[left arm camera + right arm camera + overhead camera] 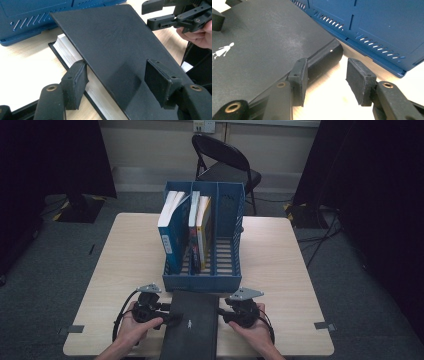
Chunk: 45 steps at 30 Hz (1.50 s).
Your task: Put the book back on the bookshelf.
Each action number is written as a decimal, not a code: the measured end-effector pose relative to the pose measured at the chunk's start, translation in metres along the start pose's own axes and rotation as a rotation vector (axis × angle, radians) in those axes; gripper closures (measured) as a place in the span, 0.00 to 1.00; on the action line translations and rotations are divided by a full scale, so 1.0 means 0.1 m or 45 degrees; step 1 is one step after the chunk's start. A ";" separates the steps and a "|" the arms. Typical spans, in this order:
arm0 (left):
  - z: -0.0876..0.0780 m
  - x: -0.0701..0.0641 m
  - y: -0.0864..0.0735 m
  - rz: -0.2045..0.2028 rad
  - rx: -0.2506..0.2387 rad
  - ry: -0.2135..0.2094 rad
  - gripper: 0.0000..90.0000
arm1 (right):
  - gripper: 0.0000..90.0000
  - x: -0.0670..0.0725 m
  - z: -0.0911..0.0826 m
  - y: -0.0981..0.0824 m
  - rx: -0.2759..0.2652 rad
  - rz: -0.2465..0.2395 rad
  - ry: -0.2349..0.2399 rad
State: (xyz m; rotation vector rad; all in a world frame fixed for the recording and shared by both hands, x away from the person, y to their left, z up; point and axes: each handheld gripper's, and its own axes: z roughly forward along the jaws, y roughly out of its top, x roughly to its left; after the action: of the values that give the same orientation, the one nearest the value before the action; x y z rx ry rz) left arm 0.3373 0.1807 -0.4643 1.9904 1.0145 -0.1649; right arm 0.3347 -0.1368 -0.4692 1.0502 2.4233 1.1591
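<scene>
The black hardcover book (pixel 192 322) lies lengthwise toward the blue plastic file rack (pixel 202 279). Left gripper (pixel 167 312) fingers straddle its raised cover unclenched; right gripper (pixel 224 312) fingers released at its spine.

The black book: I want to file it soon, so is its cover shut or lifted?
Lifted: the cover tilts up off the white pages on the left gripper's side.
</scene>
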 end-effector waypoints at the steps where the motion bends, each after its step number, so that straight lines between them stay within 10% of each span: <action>1: 0.00 0.00 0.00 -0.005 -0.005 -0.001 0.39 | 0.58 0.00 0.00 0.00 0.001 0.000 0.001; 23: -0.12 -0.02 -0.03 -0.166 -0.118 -0.126 0.43 | 0.58 0.02 -0.03 -0.02 0.004 0.001 0.004; 31: -0.08 -0.06 0.06 -0.133 -0.155 -0.185 0.47 | 0.57 0.07 -0.10 -0.05 0.018 -0.011 0.025; 45: 0.01 -0.07 0.06 -0.115 -0.097 -0.081 0.44 | 0.55 0.09 -0.14 -0.09 0.039 -0.031 0.041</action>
State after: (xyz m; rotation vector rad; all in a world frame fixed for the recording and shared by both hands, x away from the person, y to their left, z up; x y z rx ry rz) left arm 0.3365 0.1740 -0.4579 1.8607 1.0551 -0.2335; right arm 0.3173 -0.1420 -0.4661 1.0160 2.4795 1.1432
